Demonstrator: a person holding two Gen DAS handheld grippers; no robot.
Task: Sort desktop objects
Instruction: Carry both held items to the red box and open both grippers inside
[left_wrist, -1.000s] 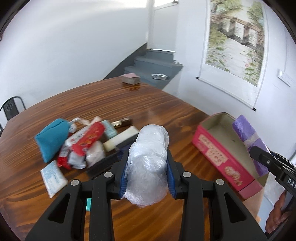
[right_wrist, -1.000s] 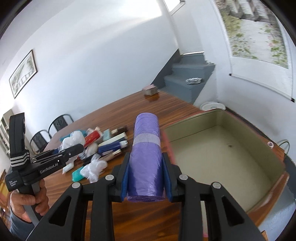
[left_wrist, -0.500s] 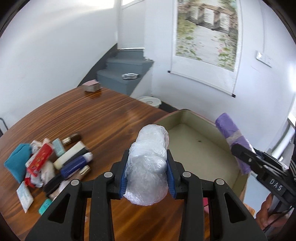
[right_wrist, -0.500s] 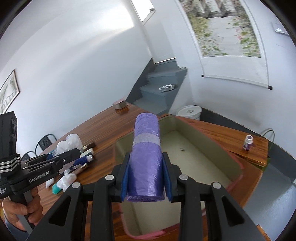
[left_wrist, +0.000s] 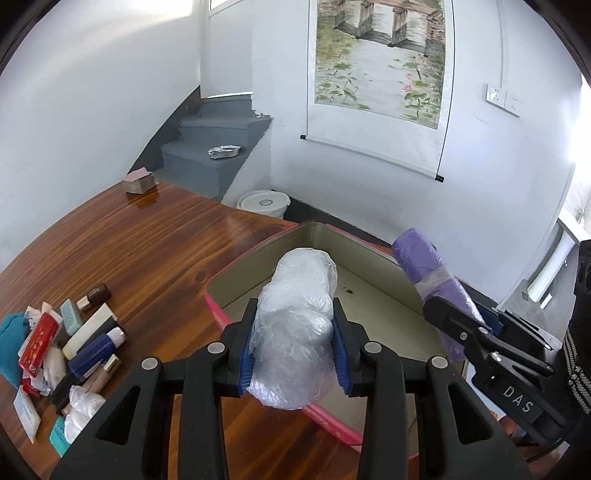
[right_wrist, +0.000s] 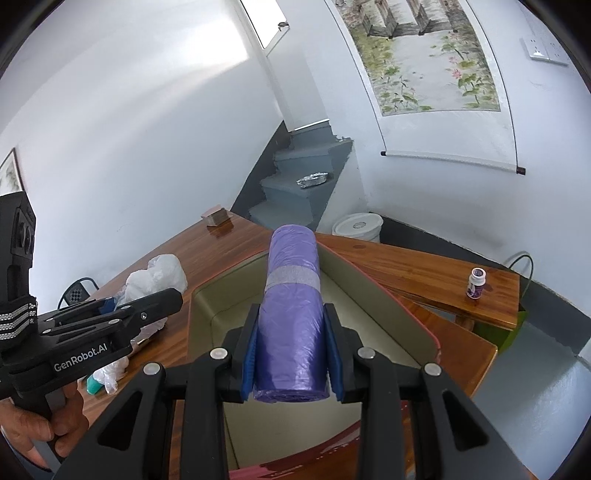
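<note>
- Left hand-held gripper (left_wrist: 293, 350) clamps clear plastic bundle (left_wrist: 295, 328), over pink box (left_wrist: 369, 295).
- Right hand-held gripper (right_wrist: 291, 354) clamps purple bag roll (right_wrist: 291, 306), above same box.

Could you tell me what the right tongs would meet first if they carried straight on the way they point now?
Probably the box: its bare inner floor lies beyond the purple roll they grip.

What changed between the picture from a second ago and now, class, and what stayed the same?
Both grippers swung away from the pile of small items toward the pink box. The left gripper now holds its clear plastic bundle over the box's near corner; the right gripper holds the purple bag roll over the box's inside. Both grips stayed shut on their loads, the pile is untouched, and nothing has been dropped.
</note>
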